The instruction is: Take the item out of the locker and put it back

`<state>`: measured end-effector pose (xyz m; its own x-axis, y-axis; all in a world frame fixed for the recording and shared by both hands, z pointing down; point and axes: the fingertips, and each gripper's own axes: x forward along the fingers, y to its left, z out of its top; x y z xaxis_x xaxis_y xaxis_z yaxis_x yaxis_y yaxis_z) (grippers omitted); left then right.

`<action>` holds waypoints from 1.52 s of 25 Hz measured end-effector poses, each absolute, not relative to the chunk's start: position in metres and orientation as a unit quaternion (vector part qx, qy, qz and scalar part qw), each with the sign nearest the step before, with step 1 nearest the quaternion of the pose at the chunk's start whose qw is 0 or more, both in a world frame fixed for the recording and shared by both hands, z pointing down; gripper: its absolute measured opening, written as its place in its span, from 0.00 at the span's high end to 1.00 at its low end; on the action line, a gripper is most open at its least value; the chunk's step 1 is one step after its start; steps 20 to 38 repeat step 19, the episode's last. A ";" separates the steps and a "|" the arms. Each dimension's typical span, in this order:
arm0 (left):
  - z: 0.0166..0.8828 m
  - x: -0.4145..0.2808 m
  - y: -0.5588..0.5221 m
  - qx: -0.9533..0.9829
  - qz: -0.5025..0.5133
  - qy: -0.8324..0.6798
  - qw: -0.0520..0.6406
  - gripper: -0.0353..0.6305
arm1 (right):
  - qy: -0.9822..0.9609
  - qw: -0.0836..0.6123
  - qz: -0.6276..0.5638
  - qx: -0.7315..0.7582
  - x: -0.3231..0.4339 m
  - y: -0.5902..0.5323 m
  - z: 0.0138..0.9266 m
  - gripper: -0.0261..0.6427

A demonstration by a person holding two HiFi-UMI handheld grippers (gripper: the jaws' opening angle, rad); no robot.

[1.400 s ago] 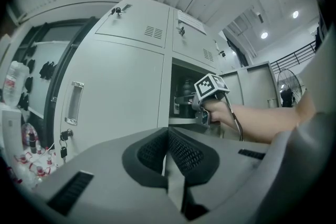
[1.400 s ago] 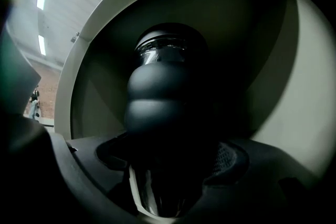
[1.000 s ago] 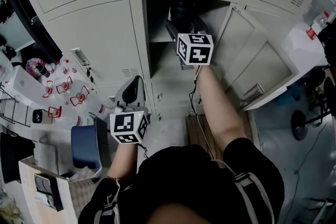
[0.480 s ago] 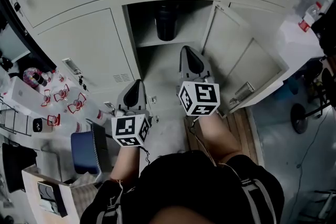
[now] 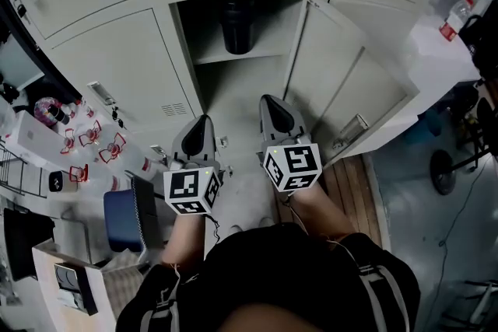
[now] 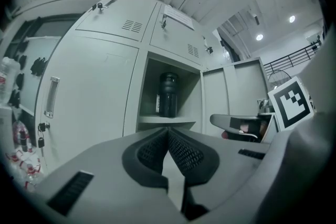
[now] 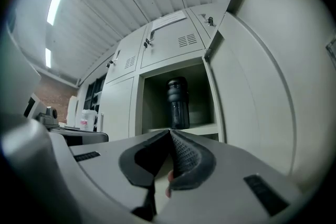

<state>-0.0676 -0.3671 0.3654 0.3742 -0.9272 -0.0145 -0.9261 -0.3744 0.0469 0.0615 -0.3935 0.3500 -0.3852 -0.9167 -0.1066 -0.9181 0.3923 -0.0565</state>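
R gripper (image 5: pixel 270 100) pulled back out of locker (image 5: pixel 233 89) vs 1 s ago, jaws together, empty, L gripper (image 5: pixel 204 120) beside it, jaws together, nothing held, black bottle (image 5: pixel 236 27) upright on shelf (image 5: pixel 233 58) inside, door (image 5: pixel 342 82) open at right

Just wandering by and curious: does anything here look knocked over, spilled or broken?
Nothing stands out. The black cylindrical bottle stands upright on the shelf of the pale grey metal locker, whose door hangs open; nothing looks spilled or damaged.
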 end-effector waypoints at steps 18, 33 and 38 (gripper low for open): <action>0.361 -0.075 -0.349 0.826 -0.018 -0.563 0.008 0.93 | 0.844 0.059 -0.005 -0.533 0.046 -0.376 0.352 0.94; 0.361 -0.076 -0.349 0.827 -0.018 -0.562 0.008 0.93 | 0.844 0.059 -0.005 -0.534 0.045 -0.376 0.352 0.94; 0.361 -0.076 -0.349 0.827 -0.018 -0.562 0.008 0.93 | 0.844 0.059 -0.005 -0.534 0.045 -0.376 0.352 0.94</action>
